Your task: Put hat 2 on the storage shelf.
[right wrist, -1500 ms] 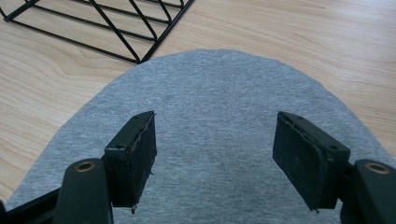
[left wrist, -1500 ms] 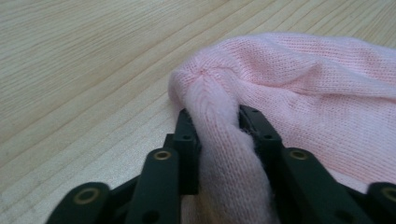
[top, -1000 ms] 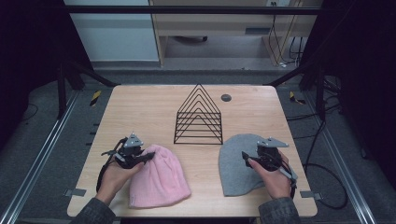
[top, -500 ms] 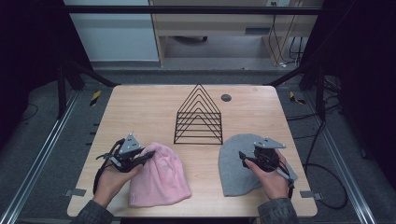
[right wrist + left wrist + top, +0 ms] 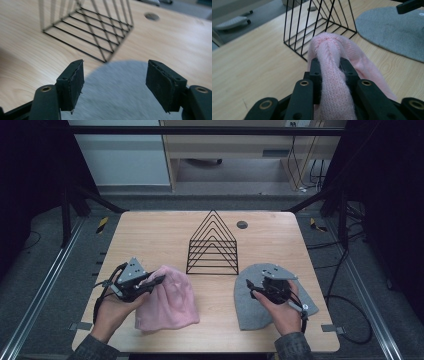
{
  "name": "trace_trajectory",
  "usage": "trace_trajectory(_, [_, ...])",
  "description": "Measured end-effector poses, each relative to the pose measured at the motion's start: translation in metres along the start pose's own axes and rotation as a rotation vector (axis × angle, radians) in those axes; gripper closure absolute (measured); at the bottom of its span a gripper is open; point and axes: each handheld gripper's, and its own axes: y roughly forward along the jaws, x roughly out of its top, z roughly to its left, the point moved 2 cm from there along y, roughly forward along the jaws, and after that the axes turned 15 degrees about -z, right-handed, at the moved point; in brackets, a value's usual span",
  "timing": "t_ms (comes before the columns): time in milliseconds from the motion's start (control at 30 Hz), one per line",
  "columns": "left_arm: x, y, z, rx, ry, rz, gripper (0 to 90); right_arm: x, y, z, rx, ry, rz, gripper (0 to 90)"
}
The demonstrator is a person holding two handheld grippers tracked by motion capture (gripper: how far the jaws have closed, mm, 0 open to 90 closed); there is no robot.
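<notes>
On the table (image 5: pixel 150 232), left claw (image 5: pixel 331 71) pinches pink beanie (image 5: pixel 329 47).

A black wire rack (image 5: pixel 212 243) stands mid-table between the hats; bare wood surrounds it.

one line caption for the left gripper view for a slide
Left gripper shut on a pink knit beanie beside the black wire rack.

Left gripper (image 5: pixel 156 281): black frame showing brass-ringed pivot holes, carrying a grey three-cornered plate on top, trailing a black cable. Right gripper (image 5: pixel 115 82): black, wearing flat, scuffed rectangular pads (image 5: pixel 75 83), same grey plate and cable. Person's sleeves (image 5: pixel 292 349): showing grey at both wrists.
</notes>
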Motion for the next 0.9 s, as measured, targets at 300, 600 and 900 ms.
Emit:
trace_trajectory(300, [0.042, 0.004, 0.01, 0.01, 0.088, -0.001, 75.4, 0.039, 0.008, 0.057, 0.17, -0.111, -0.031, 34.3])
trace_trajectory(600, [0.08, 0.008, 0.041, 0.027, 0.056, -0.06, 75.1, 0.064, 0.027, 0.101, 0.316, -0.157, -0.035, 39.6])
trace_trajectory(900, [0.128, -0.009, 0.052, 0.028, 0.013, -0.161, 74.7, 0.087, 0.063, 0.129, 0.395, -0.136, -0.036, 41.8])
